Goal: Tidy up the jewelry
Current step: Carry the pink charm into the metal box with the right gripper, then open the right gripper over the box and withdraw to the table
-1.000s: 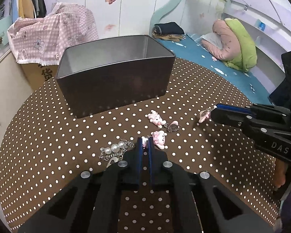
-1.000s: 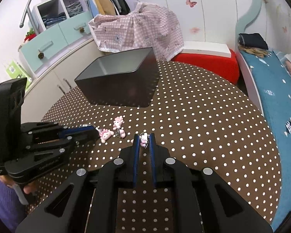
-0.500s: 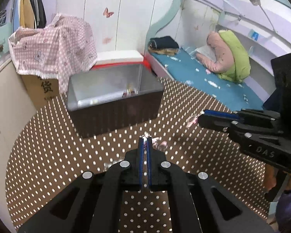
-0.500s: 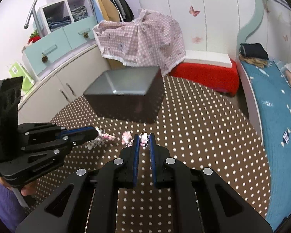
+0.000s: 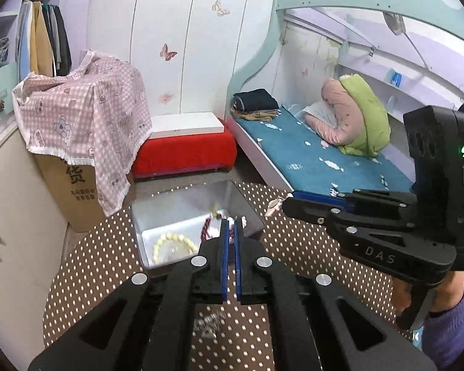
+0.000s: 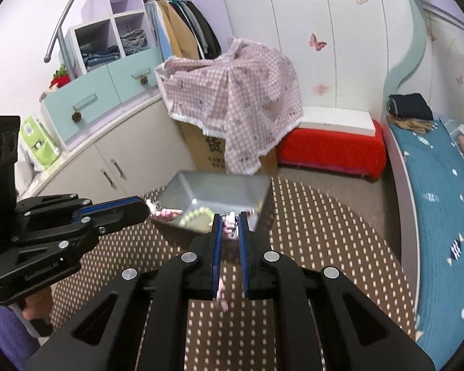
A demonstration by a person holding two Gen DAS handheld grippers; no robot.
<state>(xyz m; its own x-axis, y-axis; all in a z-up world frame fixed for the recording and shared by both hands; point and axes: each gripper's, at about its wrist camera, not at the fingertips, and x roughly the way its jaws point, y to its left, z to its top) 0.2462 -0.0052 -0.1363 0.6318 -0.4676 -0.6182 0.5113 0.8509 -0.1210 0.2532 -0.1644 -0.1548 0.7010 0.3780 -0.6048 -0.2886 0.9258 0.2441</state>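
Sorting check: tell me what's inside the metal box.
In the metal box: a cream bead bracelet and a dark red bead string. The left gripper covers the near right corner.

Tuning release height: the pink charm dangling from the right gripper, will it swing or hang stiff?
Probably swings: the pink charm hangs below the right gripper on a small chain, with a part trailing lower. Likely light, being small. It may bounce on landing in the metal box.

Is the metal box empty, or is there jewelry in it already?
Not empty. The left wrist view shows a pale bead bracelet and dark red beads on the floor of the open box.
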